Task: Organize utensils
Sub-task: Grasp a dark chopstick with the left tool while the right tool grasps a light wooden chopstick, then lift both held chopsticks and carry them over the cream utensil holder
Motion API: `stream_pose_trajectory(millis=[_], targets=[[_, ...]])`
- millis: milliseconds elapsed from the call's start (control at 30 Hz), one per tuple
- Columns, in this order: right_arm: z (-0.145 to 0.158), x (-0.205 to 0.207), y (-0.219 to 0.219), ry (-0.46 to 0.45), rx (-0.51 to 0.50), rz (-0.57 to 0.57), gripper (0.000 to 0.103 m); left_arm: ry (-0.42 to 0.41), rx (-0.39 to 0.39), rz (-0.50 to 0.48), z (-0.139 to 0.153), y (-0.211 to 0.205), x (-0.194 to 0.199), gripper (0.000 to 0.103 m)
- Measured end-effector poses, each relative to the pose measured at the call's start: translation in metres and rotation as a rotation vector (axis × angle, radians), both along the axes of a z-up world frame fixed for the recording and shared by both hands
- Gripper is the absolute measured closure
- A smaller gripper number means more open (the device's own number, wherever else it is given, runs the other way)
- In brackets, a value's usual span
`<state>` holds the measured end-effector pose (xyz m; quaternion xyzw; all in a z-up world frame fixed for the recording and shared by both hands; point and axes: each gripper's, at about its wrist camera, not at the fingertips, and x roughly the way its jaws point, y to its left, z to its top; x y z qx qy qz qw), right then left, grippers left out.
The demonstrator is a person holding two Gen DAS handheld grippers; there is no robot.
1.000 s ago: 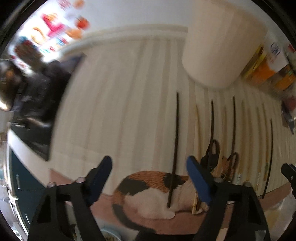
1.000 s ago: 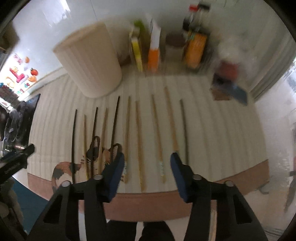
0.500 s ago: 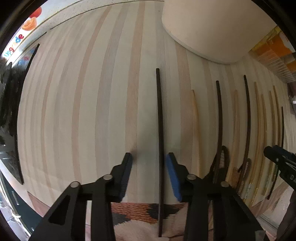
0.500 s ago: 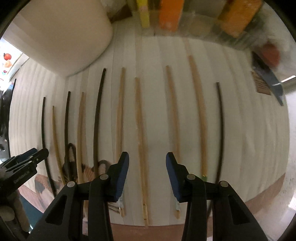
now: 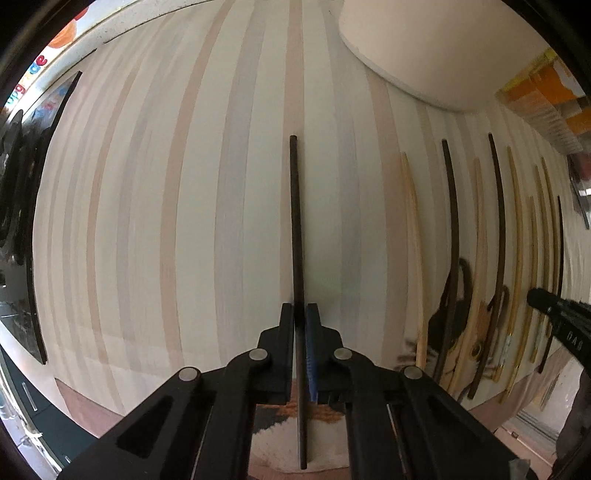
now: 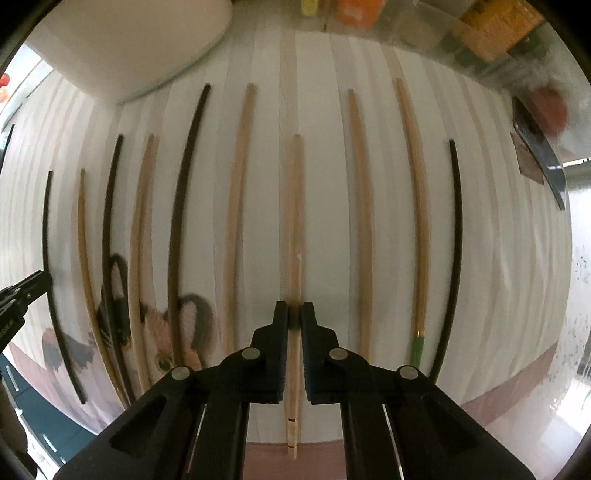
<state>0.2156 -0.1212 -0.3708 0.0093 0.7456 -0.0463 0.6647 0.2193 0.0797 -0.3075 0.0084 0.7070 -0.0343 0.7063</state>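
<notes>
Several chopsticks, dark and light wood, lie side by side on a striped mat with a cat print. My left gripper [image 5: 300, 308] is shut on the leftmost black chopstick [image 5: 295, 221], which still lies on the mat. My right gripper [image 6: 294, 308] is shut on a light wooden chopstick [image 6: 294, 221] in the middle of the row. The other chopsticks [image 6: 181, 206] lie to either side. The right gripper's tip shows in the left wrist view [image 5: 554, 306].
A large beige cylindrical holder [image 6: 122, 48] stands at the back left of the mat [image 5: 147, 221]. Orange and yellow packages [image 6: 491, 33] and bottles line the back wall. A dark flat object [image 6: 539, 155] lies at the right. The mat's brown front border [image 6: 517, 384] runs along the table edge.
Both grippers came down toward the mat and closed: the left on the black chopstick, the right on the light wooden one. A second ago both were open and higher.
</notes>
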Motion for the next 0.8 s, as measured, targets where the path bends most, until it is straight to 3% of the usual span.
stream_pose_trajectory(millis=[200, 333, 533, 600, 800], targets=[[0.004, 0.003, -0.003, 0.056, 0.017, -0.008, 0.095, 0.057, 0.041, -0.081, 0.005, -0.007, -0.004, 0.097], [0.005, 0.011, 0.005, 0.13, 0.015, 0.015, 0.095, 0.07, 0.038, -0.054, 0.005, 0.001, -0.004, 0.099], [0.004, 0.016, 0.013, 0.158, 0.005, 0.023, 0.094, -0.001, 0.051, -0.027, 0.016, -0.003, -0.021, 0.1], [0.002, 0.014, 0.014, 0.134, -0.001, 0.038, 0.096, -0.028, 0.04, -0.031, 0.033, -0.004, -0.036, 0.1], [0.034, -0.031, -0.003, 0.079, 0.04, 0.026, 0.096, -0.126, 0.028, -0.034, 0.082, 0.006, -0.056, 0.1]])
